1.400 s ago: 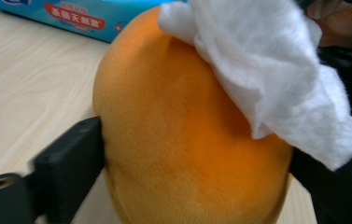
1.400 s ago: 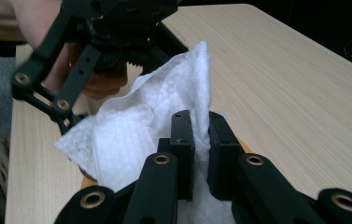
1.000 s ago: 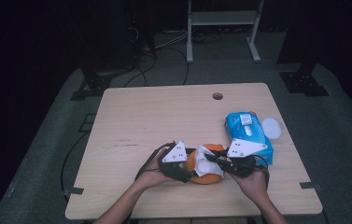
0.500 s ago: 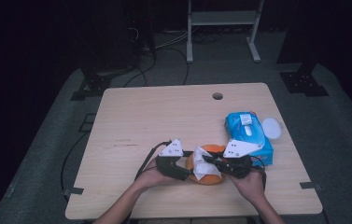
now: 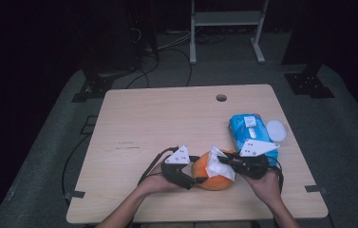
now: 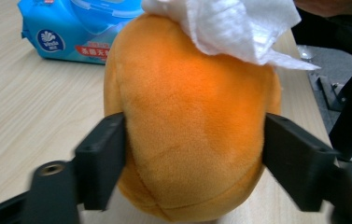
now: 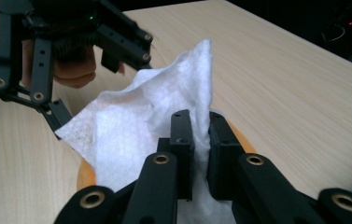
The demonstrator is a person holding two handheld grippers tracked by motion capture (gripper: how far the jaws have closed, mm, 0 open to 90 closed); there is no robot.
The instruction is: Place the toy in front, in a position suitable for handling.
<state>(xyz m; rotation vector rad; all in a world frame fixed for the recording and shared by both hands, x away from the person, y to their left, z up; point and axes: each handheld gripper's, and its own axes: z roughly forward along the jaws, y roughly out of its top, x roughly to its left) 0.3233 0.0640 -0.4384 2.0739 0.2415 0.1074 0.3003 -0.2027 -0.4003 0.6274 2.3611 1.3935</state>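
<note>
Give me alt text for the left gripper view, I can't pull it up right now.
An orange plush toy stands on the wooden table between the left gripper's two black jaws, which flank its sides and have just been opening. A white wipe is draped over the toy's top. A blue pack of wet wipes lies behind it at upper left.

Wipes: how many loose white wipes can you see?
1. The wipe lies on the orange plush, pinched in the right gripper. More may be hidden inside the blue pack at the table's right side.
</note>
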